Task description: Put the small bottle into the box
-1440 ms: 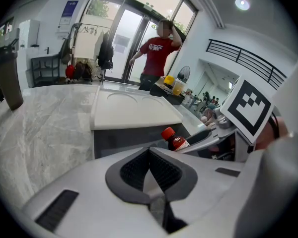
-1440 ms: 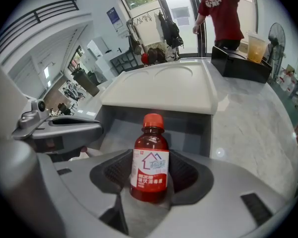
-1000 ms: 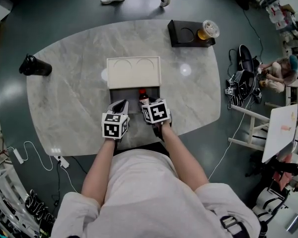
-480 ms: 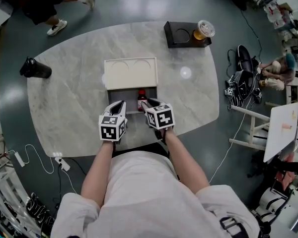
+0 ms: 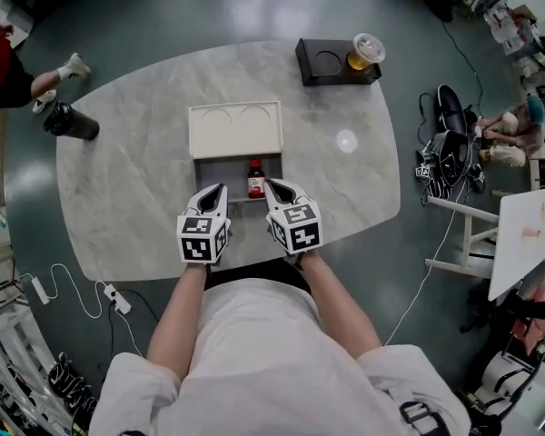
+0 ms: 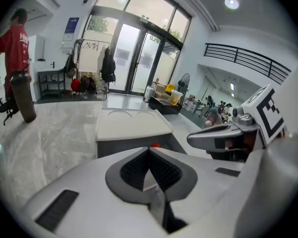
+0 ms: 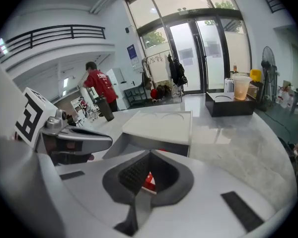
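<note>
The right gripper (image 5: 272,187) and left gripper (image 5: 218,192) are both clenched on nothing at the near edge of the open grey box (image 5: 213,173). The small dark bottle with a red cap (image 5: 255,179) stands upright inside the box, so the placing looks done. The next move is probably to back away without knocking it, perhaps folding down the cream lid (image 5: 235,130) at the box's far side.

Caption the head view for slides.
Small bottle stands in the grey box; left gripper and right gripper, both shut, at its near edge.

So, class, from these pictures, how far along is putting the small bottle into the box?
Done: the small bottle stands inside the box. In hand: nothing; the left gripper and right gripper are both shut and empty, just short of the box. Left: nothing that shows.
</note>
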A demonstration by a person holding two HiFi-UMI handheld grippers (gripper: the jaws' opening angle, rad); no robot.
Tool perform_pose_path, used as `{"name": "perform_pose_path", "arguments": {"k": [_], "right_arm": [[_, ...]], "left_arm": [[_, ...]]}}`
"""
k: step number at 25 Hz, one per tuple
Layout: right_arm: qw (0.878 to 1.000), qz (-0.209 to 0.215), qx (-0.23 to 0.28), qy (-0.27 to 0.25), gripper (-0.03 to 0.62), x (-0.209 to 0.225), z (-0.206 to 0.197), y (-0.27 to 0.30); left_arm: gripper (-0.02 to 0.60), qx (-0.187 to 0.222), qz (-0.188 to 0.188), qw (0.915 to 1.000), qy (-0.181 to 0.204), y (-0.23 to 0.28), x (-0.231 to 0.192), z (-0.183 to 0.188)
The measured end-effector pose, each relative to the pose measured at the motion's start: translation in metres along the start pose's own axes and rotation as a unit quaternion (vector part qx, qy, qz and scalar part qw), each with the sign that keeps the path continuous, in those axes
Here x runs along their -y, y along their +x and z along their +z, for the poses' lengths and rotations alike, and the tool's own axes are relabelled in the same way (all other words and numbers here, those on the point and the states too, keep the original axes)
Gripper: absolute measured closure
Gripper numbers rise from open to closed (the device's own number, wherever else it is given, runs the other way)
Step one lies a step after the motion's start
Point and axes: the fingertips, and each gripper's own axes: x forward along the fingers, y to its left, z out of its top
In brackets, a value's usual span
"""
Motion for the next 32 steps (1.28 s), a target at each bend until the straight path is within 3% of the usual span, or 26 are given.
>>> {"name": "perform_pose_path", "arguments": {"k": [7, 12, 15, 22, 28, 32], "right_arm": [[0.996, -0.014, 0.081, -0.040, 0.569, -0.007, 0.036, -0.042], [0.988, -0.018, 0.142, -0.065, 0.569, -0.017, 0.068, -0.077], [0.980, -0.024, 0.178, -0.084, 0.569, -0.020, 0.089, -0.099], [0.960, -0.040, 0.257, -0.101, 0.569, -0.020, 0.129, -0.156], [0.937, -0.054, 0.324, -0.117, 0.569, -0.021, 0.171, -0.195], [0.926, -0.048, 0.353, -0.125, 0.569, -0.023, 0.193, -0.215]], "left_arm": [[0.560, 0.064, 0.025, 0.9976, 0.012, -0.034, 0.019, 0.029], [0.560, 0.127, 0.043, 0.9906, 0.025, -0.065, 0.034, 0.067], [0.560, 0.168, 0.070, 0.9821, 0.051, -0.084, 0.035, 0.089], [0.560, 0.231, 0.076, 0.9676, 0.068, -0.134, 0.050, 0.127], [0.560, 0.312, 0.082, 0.9425, 0.088, -0.176, 0.063, 0.178], [0.560, 0.340, 0.074, 0.9315, 0.105, -0.192, 0.077, 0.203]]}}
